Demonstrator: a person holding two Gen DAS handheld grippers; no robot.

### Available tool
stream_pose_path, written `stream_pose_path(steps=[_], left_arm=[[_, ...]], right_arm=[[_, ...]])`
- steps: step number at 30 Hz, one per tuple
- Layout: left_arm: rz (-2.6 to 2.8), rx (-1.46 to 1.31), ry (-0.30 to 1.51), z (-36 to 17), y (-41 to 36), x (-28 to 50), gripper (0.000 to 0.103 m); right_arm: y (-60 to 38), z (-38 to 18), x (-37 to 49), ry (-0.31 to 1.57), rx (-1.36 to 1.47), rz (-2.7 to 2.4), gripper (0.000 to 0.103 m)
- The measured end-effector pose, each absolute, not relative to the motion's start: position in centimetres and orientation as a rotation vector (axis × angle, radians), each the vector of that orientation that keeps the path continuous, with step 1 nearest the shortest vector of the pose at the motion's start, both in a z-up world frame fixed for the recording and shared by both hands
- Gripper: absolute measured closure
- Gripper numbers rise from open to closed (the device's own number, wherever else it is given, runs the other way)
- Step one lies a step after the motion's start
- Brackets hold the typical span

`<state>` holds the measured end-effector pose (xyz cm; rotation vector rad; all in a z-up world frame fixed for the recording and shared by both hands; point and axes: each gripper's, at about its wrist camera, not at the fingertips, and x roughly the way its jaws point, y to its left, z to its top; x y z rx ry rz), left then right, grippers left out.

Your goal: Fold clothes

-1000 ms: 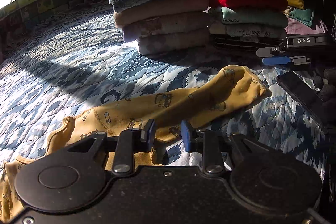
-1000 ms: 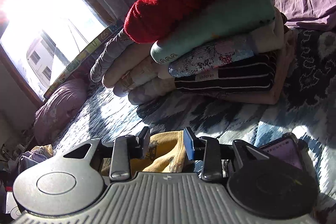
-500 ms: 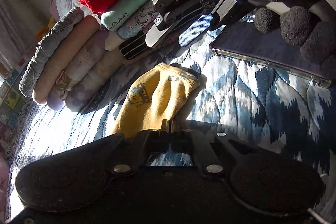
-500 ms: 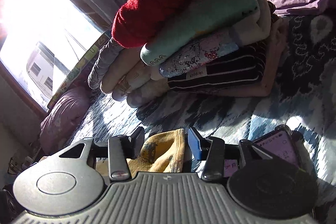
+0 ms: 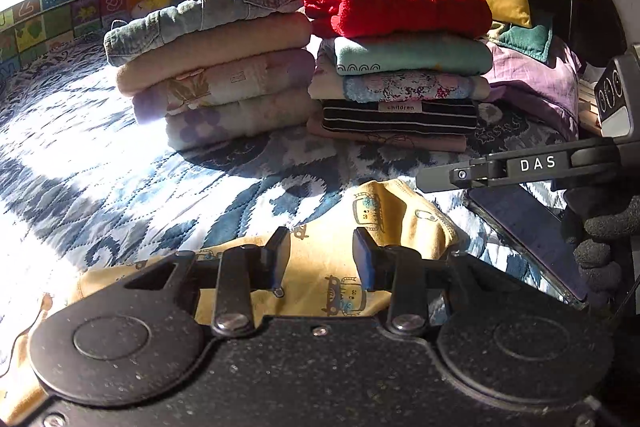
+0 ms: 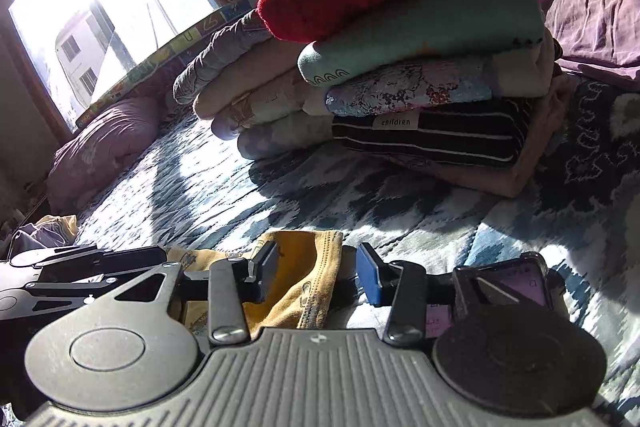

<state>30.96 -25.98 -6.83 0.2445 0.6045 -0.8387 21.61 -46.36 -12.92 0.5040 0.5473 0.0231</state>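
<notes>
On the bed [image 5: 120,163] | yellow garment [image 5: 320,267] lies near, before two folded stacks [image 5: 304,67] | left gripper [image 5: 322,259] spread above it, gripping nothing | right gripper [image 6: 316,269] spread at its hem, phone [image 6: 524,283] just right

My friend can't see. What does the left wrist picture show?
An open left hand-held gripper hovers over a yellow garment printed with little cars, lying on a blue patterned quilt. Behind it stand two stacks of folded clothes, one topped by a red sweater. The right hand-held gripper reaches in from the right.
</notes>
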Motion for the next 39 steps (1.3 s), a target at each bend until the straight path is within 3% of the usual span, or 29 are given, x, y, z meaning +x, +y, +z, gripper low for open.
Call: stream_pose_path(steps=[6, 11, 13, 18, 20, 21, 22, 29, 31, 33, 39], left_arm=[[-0.952, 0.231, 0.679, -6.5, -31.4, 33.5, 0.070], [-0.925, 0.140, 0.664, -5.4, -31.7, 34.0, 0.070], [-0.908, 0.100, 0.653, -4.8, -30.0, 33.2, 0.070], [-0.810, 0.039, 0.629, -4.0, -23.4, 29.4, 0.070], [-0.770, 0.011, 0.615, -3.8, -20.1, 27.5, 0.070], [-0.753, 0.006, 0.610, -3.8, -18.8, 26.6, 0.070], [-0.732, -0.001, 0.605, -3.7, -17.4, 25.7, 0.070], [-0.607, -0.093, 0.546, -3.9, -8.7, 21.1, 0.070], [-0.561, -0.153, 0.533, -4.5, -6.1, 20.6, 0.070], [-0.526, -0.219, 0.523, -5.2, -3.7, 20.2, 0.070], [-0.383, -0.321, 0.544, -6.6, 2.3, 21.1, 0.070]], right_arm=[[-44.4, -13.0, 21.1, 0.588, 0.367, 0.029, 0.058], [-43.4, -13.4, 21.3, 0.603, 0.335, 0.021, 0.074], [-43.3, -13.2, 21.1, 0.585, 0.332, 0.006, 0.091], [-42.1, -12.1, 19.7, 0.561, 0.273, -0.050, 0.093], [-41.2, -12.2, 19.0, 0.592, 0.217, -0.072, 0.079], [-40.7, -12.6, 18.8, 0.623, 0.189, -0.079, 0.058], [-40.2, -13.0, 18.6, 0.654, 0.161, -0.085, 0.049], [-38.3, -10.9, 18.1, 0.472, 0.061, -0.039, 0.049], [-37.5, -11.5, 19.6, 0.517, 0.047, -0.013, 0.052], [-37.7, -13.8, 21.4, 0.680, 0.080, -0.034, 0.048], [-34.2, -11.6, 19.3, 0.526, -0.039, -0.037, 0.049]])
